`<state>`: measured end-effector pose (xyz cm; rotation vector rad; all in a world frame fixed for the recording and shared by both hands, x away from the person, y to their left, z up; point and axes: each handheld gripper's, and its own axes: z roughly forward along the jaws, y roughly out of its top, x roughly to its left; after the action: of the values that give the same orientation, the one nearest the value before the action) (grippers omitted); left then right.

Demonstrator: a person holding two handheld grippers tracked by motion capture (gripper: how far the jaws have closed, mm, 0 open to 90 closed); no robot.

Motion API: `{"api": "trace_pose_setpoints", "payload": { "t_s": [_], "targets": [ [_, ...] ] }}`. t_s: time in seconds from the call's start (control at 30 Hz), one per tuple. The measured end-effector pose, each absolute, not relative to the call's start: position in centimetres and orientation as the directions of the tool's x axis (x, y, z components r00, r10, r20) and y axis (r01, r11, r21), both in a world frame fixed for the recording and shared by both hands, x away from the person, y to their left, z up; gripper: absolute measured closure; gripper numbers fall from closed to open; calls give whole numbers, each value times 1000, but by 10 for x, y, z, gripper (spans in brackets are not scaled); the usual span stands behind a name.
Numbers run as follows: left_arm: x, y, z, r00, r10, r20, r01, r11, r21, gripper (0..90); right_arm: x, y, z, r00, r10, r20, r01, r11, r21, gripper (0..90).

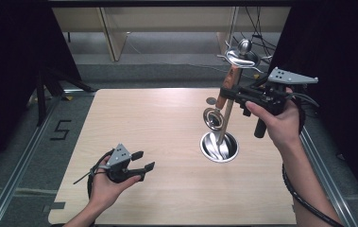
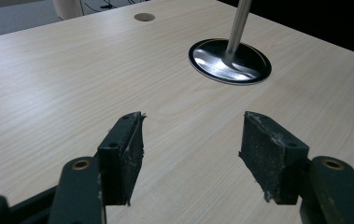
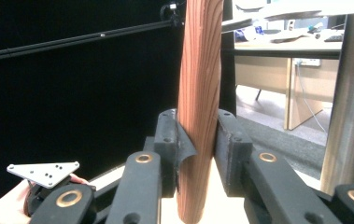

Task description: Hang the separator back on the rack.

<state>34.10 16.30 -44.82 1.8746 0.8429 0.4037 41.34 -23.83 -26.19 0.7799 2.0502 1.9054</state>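
A metal utensil stand rises from a round steel base [image 1: 219, 147] on the right half of the wooden table [image 1: 157, 123]; its pole [image 1: 225, 124] ends in a hook rack [image 1: 242, 56]. My right gripper [image 1: 232, 94] is shut on the wooden handle [image 1: 228, 85] of a small ladle, whose metal bowl [image 1: 212, 118] hangs beside the pole. In the right gripper view the jaws [image 3: 198, 122] clamp the upright handle [image 3: 200, 84], with the pole [image 3: 352, 93] just to the right. Low over the table's near left, my left gripper [image 1: 141, 161] is open and holds nothing; it [image 2: 191, 126] faces the base [image 2: 230, 60].
A small round grommet [image 1: 210, 100] sits in the tabletop behind the stand. Black curtains flank the table, and desks and cables stand beyond its far edge. Bare wood [image 2: 72, 84] stretches across the left and middle.
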Motion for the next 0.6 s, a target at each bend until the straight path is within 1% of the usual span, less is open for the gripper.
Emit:
{"api": "trace_pose_setpoints", "payload": {
  "t_s": [0.07,0.5,0.6],
  "targets": [
    [340,162,-449,691,715,-108,388,-241,889,385,413,-239,-262,-823,535,192,235,13,972,736],
    [340,162,-449,693,713,-107,388,-243,889,385,418,-243,-262,-817,540,205,245,2,970,736],
    [340,162,-449,693,713,-106,387,-244,889,385,420,-244,-263,-822,536,194,232,4,973,735]
  ]
}}
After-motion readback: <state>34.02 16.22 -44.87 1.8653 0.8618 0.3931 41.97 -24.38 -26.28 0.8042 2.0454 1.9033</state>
